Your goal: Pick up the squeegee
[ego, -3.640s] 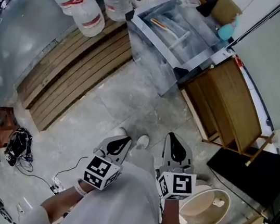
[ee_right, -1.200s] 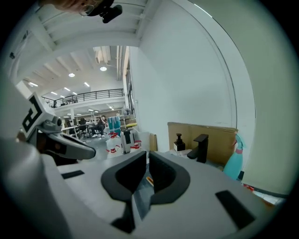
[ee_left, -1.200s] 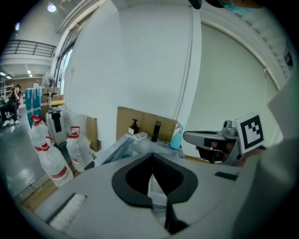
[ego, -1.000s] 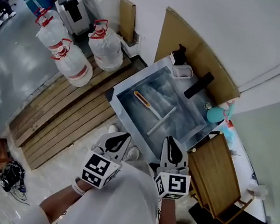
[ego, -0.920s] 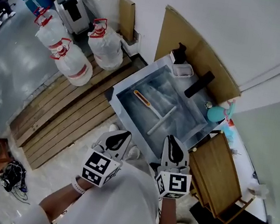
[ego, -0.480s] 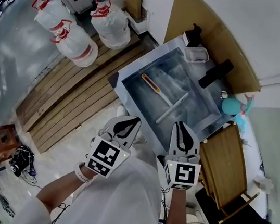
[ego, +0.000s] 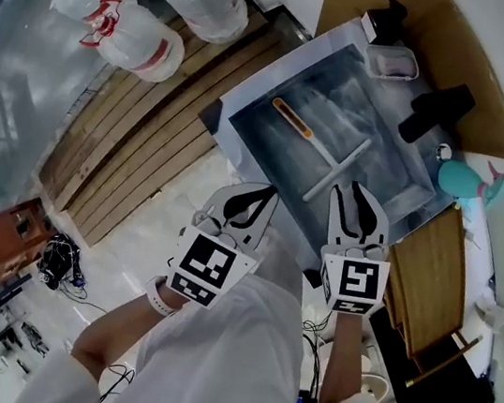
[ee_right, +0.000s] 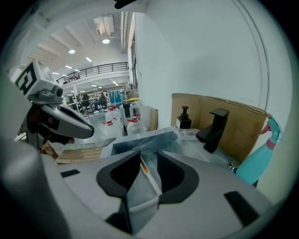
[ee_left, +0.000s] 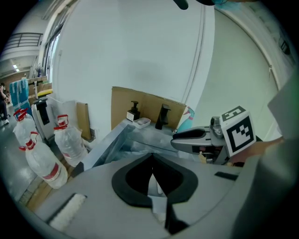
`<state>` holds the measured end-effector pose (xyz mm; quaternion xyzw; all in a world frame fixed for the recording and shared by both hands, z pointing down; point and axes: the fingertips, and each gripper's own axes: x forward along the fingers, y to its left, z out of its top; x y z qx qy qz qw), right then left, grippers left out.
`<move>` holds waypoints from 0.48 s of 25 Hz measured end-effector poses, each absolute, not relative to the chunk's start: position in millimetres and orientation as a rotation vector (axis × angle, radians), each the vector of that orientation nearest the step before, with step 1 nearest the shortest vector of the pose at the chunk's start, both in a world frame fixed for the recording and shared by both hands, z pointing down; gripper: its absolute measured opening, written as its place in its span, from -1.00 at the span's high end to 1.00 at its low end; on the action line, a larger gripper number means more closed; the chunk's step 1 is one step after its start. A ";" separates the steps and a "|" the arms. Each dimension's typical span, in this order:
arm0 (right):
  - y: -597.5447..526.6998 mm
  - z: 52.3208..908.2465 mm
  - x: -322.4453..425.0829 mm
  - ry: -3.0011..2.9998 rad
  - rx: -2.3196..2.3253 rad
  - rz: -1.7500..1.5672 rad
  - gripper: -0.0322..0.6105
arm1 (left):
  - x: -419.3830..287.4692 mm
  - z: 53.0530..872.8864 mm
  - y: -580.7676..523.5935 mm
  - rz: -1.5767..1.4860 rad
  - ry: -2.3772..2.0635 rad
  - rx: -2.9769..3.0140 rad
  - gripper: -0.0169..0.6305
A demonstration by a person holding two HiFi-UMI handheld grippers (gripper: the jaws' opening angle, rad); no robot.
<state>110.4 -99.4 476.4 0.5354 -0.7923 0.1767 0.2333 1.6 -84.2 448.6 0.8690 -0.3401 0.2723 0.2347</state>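
The squeegee (ego: 322, 147) lies flat in the steel sink (ego: 246, 119): orange grip at the far left, white shaft, white blade across the near end. In the head view my right gripper (ego: 353, 195) hovers over the sink's near rim, just short of the blade. Its jaws are opening and nothing is between the pads. Through their gap in the right gripper view (ee_right: 148, 156) the squeegee (ee_right: 150, 179) shows down in the basin. My left gripper (ego: 267, 194) is shut and empty, beside the sink's near left corner; its jaws (ee_left: 153, 158) meet in a line.
A black faucet (ego: 437, 111), a soap dish (ego: 394, 62) and a black pump bottle (ego: 391, 9) line the sink's back rim. A teal spray bottle (ego: 464, 177) stands at the right. Water jugs (ego: 127, 29) rest on wooden pallets (ego: 141, 121). A wooden stand (ego: 429, 281) is at the right.
Both grippers have come forward and down toward the sink, which now fills more of the head view. The right jaws, shut before, now stand apart.
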 end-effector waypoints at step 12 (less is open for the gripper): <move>-126.3 555.0 99.1 -2.103 1.249 0.483 0.57 | 5.0 499.8 -106.6 0.753 -0.880 2.320 0.93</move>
